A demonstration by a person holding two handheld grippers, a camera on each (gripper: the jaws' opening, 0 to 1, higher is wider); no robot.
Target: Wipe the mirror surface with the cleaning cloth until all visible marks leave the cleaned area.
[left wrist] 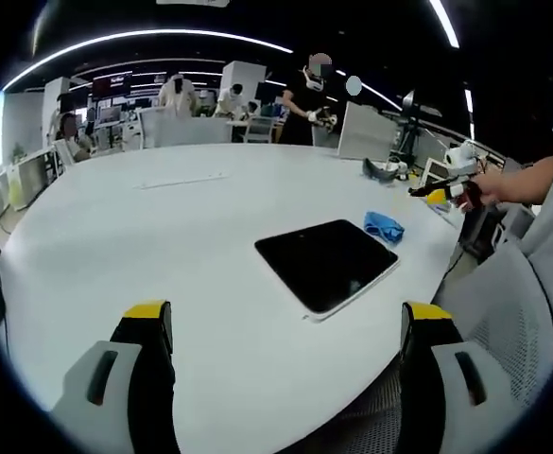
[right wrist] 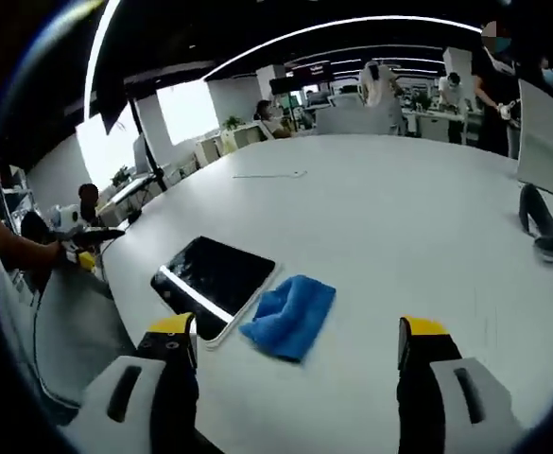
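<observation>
**Wiping not yet begun: cloth lay beside the mirror, both grippers empty**

Progress was, as far as the pictures allowed a judgement, at the very start. The mirror, a dark flat rectangle with a pale rim, lay flat on the white table, near the edge where the person stood. The blue cleaning cloth rested crumpled on the table just beside one side of the mirror, touching its rim or nearly so; I could not tell which. In the left gripper view the same mirror and cloth were seen from the other side.

The right gripper hovered above the table close to the cloth, its jaws wide apart and holding nothing. The left gripper also had its jaws spread, with nothing between them, and it stood back from the mirror.

Some faint streaks seemed to show on the glass, but they were too small to be sure. So taking up the cloth and all the wiping were still left to do.

No container was on the table. A dark object lay far off near the opposite edge; what it was I could not tell.
</observation>
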